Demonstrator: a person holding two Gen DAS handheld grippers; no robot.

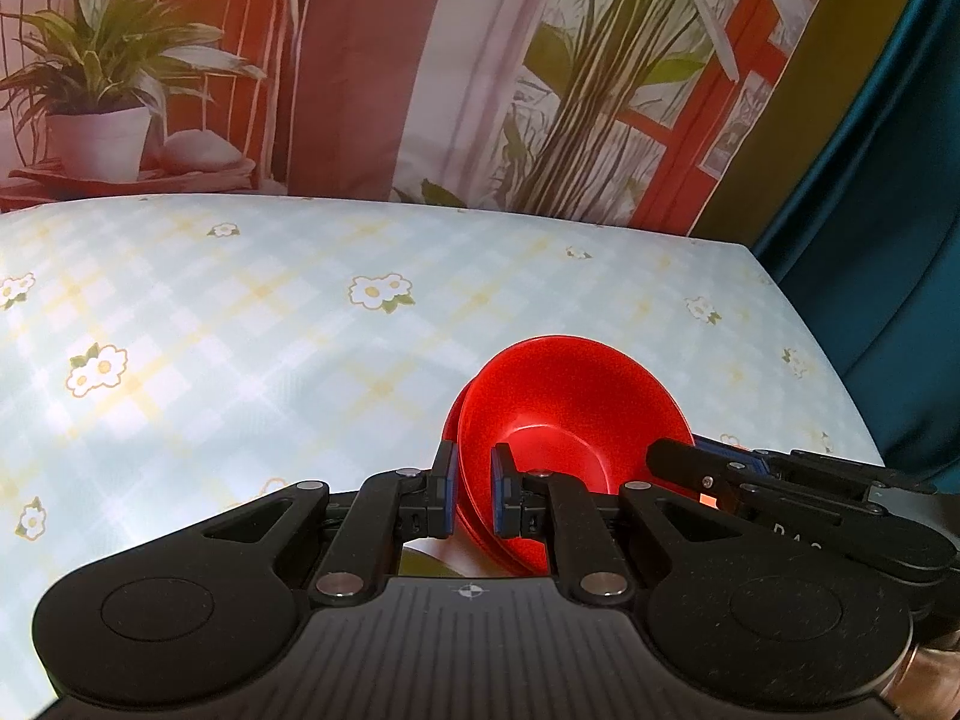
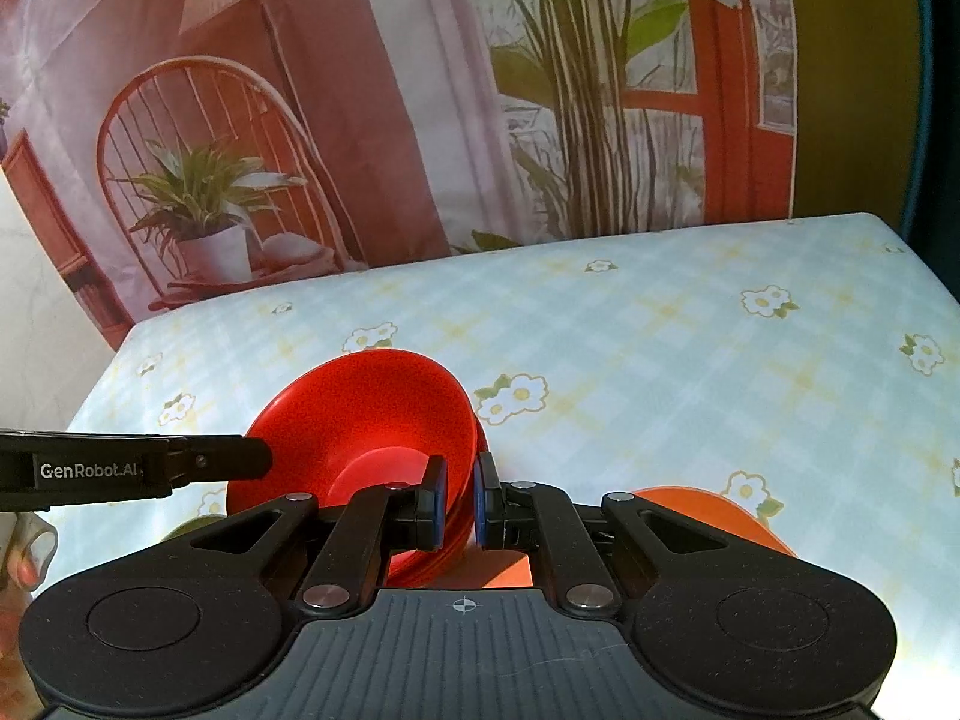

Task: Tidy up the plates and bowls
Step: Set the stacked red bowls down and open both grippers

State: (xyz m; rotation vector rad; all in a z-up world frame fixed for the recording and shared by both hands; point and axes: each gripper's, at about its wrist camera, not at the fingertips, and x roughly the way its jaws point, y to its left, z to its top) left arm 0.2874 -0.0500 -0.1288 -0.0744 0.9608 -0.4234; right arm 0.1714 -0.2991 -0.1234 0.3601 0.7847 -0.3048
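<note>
Both tongs, left (image 1: 474, 492) and right (image 2: 461, 501), pinch opposite rims of glossy, round red bowls (image 1: 564, 414).

Sunlit table before a printed backdrop

Behind the table (image 1: 240, 312), with its pale checked, daisy-patterned cloth, hangs a backdrop (image 1: 372, 60) printed with potted plants, a chair and red window frames; right of it, a teal curtain (image 1: 888, 210).
</note>
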